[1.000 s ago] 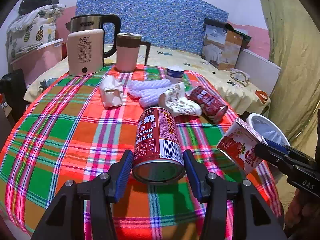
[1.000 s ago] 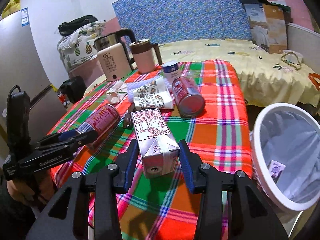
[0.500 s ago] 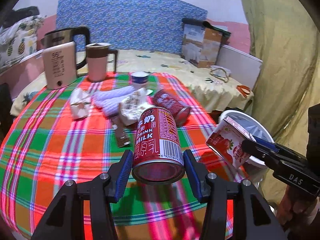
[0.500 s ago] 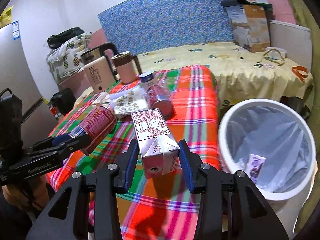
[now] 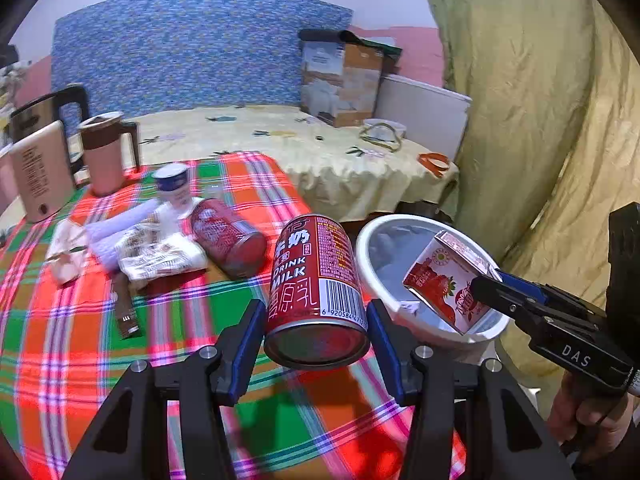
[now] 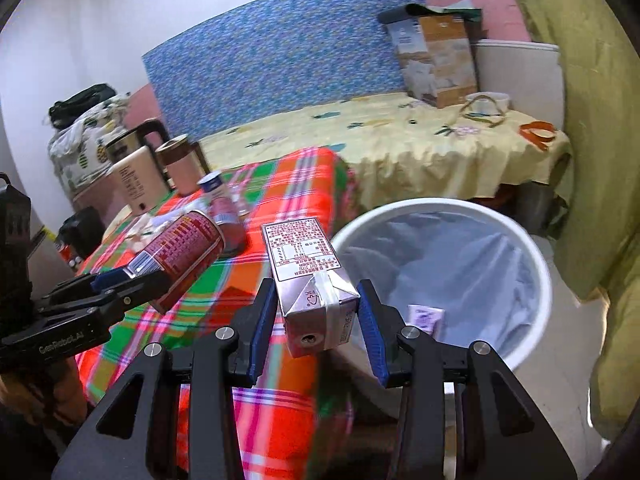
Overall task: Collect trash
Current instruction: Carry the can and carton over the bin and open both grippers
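Observation:
My left gripper (image 5: 316, 344) is shut on a red milk can (image 5: 316, 280) and holds it above the table's right edge, beside the white trash bin (image 5: 368, 256). My right gripper (image 6: 316, 320) is shut on a strawberry milk carton (image 6: 310, 270), held over the near rim of the bin (image 6: 536, 248); the carton also shows in the left wrist view (image 5: 444, 280) above the bin. A second red can (image 5: 228, 236), crumpled wrappers (image 5: 160, 248), a tissue wad (image 5: 66, 256) and a small white cup (image 5: 172, 184) lie on the plaid table.
A kettle (image 5: 36, 168) and a pink mug (image 5: 106, 152) stand at the table's back left. A bed with a yellow sheet (image 5: 320, 152) lies behind. A yellow-green curtain (image 5: 540, 120) hangs right of the bin. A small wrapper (image 6: 426, 318) lies inside the bin.
Both grippers have swung right with their loads. The carton now hangs over the bin, and the can has moved from mid-table to the table's right edge.

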Demonstrator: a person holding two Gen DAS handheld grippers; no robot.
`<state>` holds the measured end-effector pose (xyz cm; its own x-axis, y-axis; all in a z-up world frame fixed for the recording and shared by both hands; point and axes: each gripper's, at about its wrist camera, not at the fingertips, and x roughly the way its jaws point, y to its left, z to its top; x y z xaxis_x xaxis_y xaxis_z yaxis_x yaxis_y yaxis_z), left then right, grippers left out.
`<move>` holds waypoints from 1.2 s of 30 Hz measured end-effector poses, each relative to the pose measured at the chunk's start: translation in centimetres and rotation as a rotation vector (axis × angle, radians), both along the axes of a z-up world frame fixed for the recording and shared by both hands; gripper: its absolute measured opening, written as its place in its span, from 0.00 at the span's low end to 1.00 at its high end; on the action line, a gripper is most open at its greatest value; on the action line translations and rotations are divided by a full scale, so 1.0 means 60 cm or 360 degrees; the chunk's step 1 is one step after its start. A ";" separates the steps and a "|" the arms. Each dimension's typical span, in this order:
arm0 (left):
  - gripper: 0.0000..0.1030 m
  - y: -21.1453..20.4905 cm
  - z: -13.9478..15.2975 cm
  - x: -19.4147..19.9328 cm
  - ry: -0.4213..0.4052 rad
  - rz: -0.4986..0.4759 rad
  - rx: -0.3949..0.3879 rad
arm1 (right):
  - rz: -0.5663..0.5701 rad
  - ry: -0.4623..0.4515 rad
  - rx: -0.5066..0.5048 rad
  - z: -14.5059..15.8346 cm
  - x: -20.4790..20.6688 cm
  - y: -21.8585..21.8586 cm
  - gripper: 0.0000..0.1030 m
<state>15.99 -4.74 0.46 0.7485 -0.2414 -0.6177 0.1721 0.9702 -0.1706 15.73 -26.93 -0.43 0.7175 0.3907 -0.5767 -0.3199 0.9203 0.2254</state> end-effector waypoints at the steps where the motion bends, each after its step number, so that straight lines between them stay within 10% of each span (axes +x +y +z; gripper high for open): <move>1: 0.50 -0.005 0.000 0.004 0.0001 -0.0012 0.0001 | -0.0020 0.0001 -0.0001 -0.001 0.001 -0.007 0.41; 36: 0.51 -0.160 -0.057 0.122 0.0117 -0.0382 0.0020 | -0.0275 0.0208 -0.0095 -0.053 0.042 -0.098 0.42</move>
